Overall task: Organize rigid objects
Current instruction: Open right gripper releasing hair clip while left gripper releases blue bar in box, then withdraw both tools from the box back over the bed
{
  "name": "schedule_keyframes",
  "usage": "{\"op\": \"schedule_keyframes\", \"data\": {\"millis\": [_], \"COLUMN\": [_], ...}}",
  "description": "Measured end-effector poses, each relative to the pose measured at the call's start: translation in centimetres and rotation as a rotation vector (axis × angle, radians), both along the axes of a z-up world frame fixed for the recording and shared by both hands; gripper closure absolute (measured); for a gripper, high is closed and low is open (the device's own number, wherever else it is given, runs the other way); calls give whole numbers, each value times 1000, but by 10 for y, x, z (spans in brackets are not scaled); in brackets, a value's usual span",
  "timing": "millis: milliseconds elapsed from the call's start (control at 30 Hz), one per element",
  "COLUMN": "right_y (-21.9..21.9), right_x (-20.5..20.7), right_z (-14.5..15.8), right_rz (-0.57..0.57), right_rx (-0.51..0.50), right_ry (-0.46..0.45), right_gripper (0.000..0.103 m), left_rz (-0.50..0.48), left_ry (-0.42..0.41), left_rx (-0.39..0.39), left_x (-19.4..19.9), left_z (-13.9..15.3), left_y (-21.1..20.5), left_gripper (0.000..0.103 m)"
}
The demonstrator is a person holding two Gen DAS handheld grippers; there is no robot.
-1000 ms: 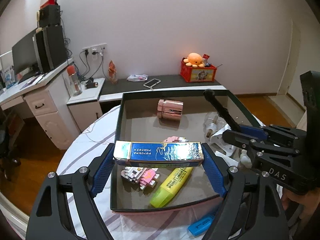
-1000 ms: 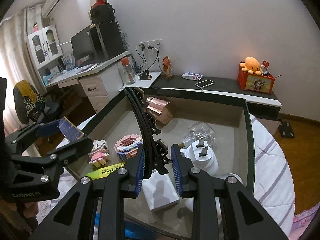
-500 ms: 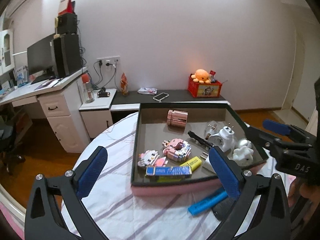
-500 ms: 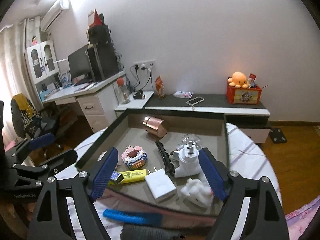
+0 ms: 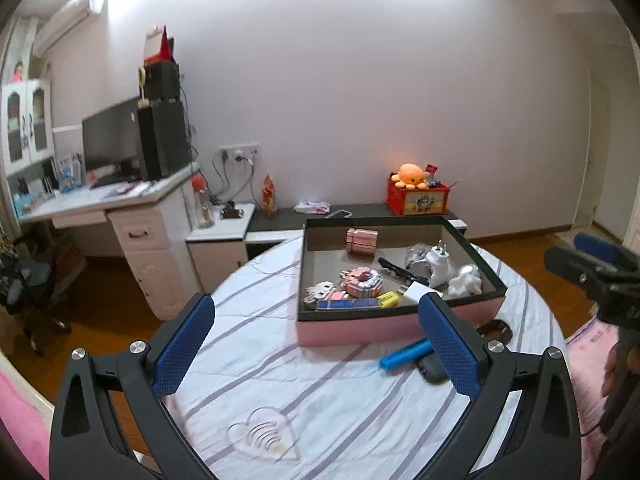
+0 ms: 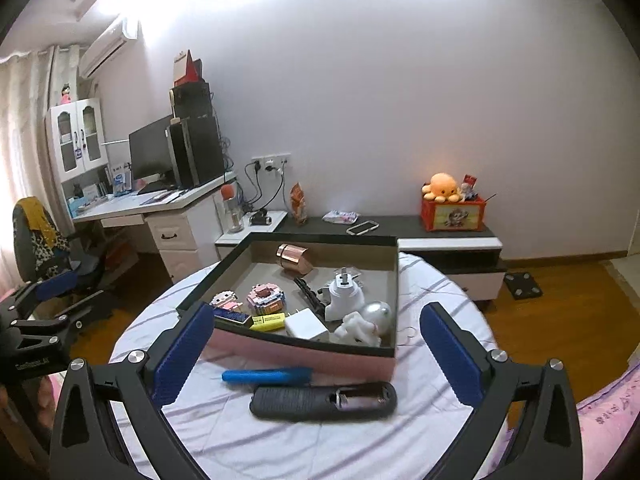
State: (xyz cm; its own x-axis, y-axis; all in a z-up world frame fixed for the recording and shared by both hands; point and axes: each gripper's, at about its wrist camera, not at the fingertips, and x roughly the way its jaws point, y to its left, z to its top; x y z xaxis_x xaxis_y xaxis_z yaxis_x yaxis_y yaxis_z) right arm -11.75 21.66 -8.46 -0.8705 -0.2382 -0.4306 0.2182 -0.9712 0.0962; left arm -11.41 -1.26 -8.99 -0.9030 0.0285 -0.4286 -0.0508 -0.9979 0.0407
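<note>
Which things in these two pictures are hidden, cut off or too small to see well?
- Black remote: left wrist view, mostly behind the left gripper's right finger.
- Blue box: right wrist view, partly behind the right gripper's left finger.
- Print on the yellow marker: too small in both views.
- Right gripper: left wrist view, cut by the right edge.

A glossy copper-toned metal cup (image 6: 295, 257), a matt cardboard-like tray (image 6: 304, 354), smooth white plastic plug (image 6: 343, 295) and striped cloth table cover (image 5: 320, 400) are shown.
</note>
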Motion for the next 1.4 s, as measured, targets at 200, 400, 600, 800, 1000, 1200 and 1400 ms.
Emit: {"op": "schedule_keyframes", "data": {"millis": [200, 400, 600, 800, 1000, 1200, 1400], "right_y": [2, 6, 16, 34, 42, 43, 61], "right_x": [31, 41, 31, 2, -30, -55, -68], "right_z": [6, 2, -15, -60, -102, -121, -119], "right_rz": [-18, -30, -70, -121, -136, -158, -238], "right_rx": [3, 9, 16, 8, 7, -7, 40], "right_ry": [79, 81, 21, -124, -257, -332, -333], "right_gripper": [0, 0, 0, 0, 0, 0, 0], "left_rz": [25, 24, 8, -17, -51, -71, -99], "left_ry": [84, 94, 49, -23, -125, -223, -269], "left_rx": [-7, -9, -22, -41, -53, -47, -80], "left_x": [31, 40, 33, 16, -8, -33, -44], "left_z": [11, 15, 5, -17, -47, -74, -90], "left_y": [-4, -5, -1, 8, 18, 29, 37], "left_gripper": [0, 0, 0, 0, 0, 0, 0]}}
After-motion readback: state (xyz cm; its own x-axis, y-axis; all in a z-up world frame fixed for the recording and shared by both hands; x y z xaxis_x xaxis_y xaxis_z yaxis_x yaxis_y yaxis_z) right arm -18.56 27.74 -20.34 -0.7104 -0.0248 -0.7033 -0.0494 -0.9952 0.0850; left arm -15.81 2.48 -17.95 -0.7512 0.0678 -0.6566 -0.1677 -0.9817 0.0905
